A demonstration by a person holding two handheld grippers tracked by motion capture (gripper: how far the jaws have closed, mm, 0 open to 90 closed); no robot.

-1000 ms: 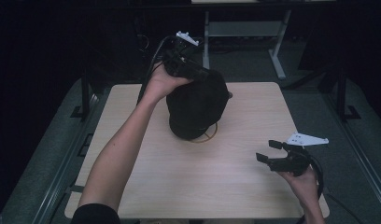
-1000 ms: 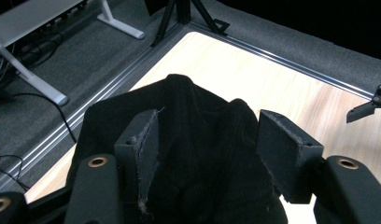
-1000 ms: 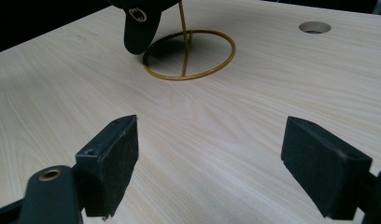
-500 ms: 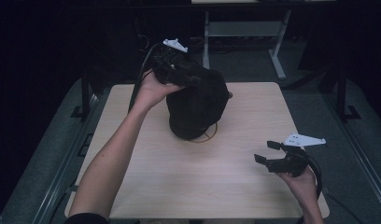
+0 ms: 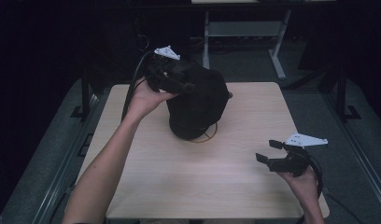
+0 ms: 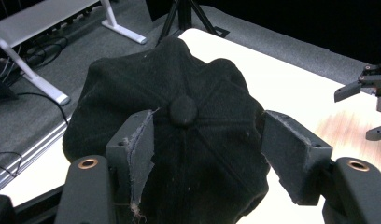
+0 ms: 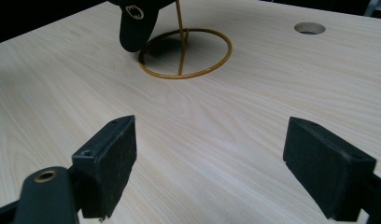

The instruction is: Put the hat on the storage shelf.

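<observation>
Cap: black, perched on a yellow wire stand mid-worktop.
Left hand-held gripper: your arm reaches forward; jaws spread above the cap's crown.
Right hand-held gripper: held low near the worktop's right edge, jaws spread, empty.

Dim room, black toward the upper frame edges; overhead light falls on the pale worktop alone. The black cap swallows detail. Soft shadow sits inside the wire ring. Pictures slightly soft and grainy.

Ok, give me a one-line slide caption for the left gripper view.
Open left gripper poised over the button-topped crown of a black fabric cap above the light wooden table.
</observation>
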